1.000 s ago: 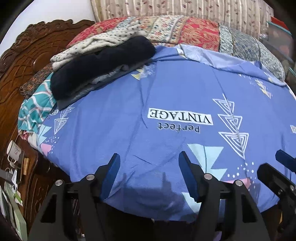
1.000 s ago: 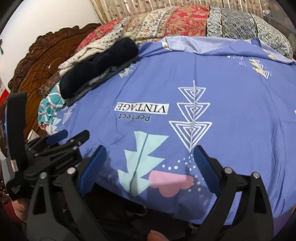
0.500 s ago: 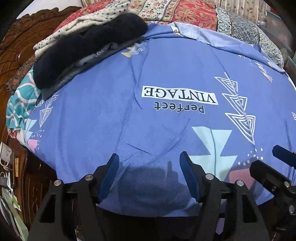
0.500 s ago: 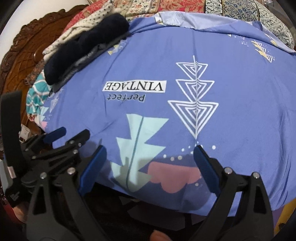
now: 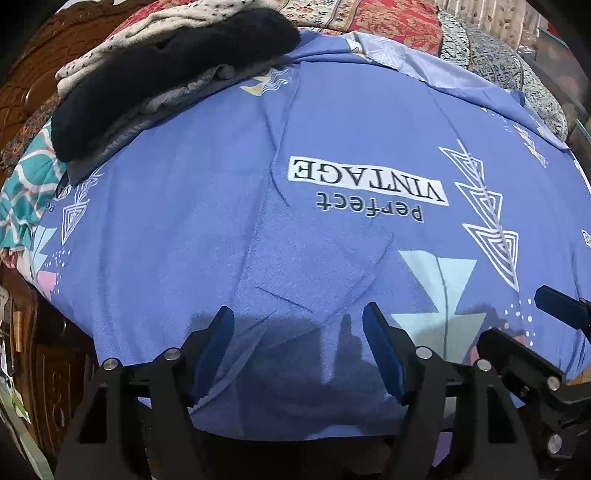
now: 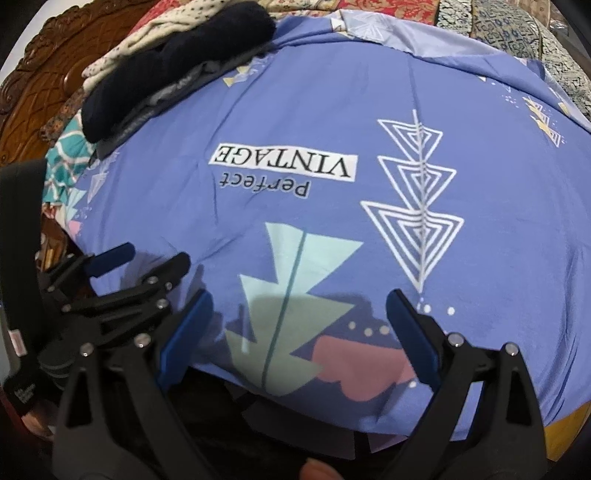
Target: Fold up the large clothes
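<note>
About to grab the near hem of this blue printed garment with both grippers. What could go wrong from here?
1. The blue printed garment runs under the stack of folded dark and cream clothes; lifting may drag it.
2. The left gripper, jaws opening, and the open right gripper sit close together; they could collide.
3. Creases near the hem may get folded in.

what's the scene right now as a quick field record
garment: blue printed cloth spread flat, "Perfect VINTAGE" text upside down to the cameras
near edge: hangs toward the cameras, not yet lifted
left gripper: over the near edge, jaws opening, nothing pinched
right gripper: beside it, over the pink print, jaws apart, nothing pinched
far left: folded clothes stack, dark piece on top
underneath: patterned bedspread
</note>
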`<state>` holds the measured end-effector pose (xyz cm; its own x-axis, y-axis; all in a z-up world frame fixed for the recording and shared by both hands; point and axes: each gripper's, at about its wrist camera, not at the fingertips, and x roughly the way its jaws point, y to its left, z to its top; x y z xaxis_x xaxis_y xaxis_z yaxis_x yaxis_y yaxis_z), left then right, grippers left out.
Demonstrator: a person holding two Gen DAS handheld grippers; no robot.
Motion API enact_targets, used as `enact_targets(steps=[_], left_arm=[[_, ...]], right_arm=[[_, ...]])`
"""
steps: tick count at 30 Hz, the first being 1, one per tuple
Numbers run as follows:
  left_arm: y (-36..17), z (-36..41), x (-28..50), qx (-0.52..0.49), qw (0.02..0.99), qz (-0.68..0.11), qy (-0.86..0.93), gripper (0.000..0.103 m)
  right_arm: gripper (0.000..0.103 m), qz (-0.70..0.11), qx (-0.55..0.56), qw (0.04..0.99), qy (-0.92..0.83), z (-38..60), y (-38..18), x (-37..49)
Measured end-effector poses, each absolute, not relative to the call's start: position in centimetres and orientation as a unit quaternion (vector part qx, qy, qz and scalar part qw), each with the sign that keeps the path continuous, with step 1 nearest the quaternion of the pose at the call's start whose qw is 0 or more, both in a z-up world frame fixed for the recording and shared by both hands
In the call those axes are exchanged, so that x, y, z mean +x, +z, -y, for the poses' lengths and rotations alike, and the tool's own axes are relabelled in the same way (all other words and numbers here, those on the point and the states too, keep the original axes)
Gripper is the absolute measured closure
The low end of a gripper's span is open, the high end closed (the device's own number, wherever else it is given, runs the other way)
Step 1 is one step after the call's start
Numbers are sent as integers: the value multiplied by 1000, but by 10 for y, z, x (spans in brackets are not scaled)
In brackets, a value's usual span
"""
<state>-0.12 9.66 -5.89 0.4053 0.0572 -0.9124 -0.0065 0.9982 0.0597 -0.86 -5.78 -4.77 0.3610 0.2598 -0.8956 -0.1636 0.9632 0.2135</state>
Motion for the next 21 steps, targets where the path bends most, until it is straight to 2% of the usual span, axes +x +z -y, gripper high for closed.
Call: enact_targets(steps=[21], left_arm=[[-55,-99,-7,23,840,-541,35,13]], right_arm=[[12,-540,54,829,133,62,-43,-14]])
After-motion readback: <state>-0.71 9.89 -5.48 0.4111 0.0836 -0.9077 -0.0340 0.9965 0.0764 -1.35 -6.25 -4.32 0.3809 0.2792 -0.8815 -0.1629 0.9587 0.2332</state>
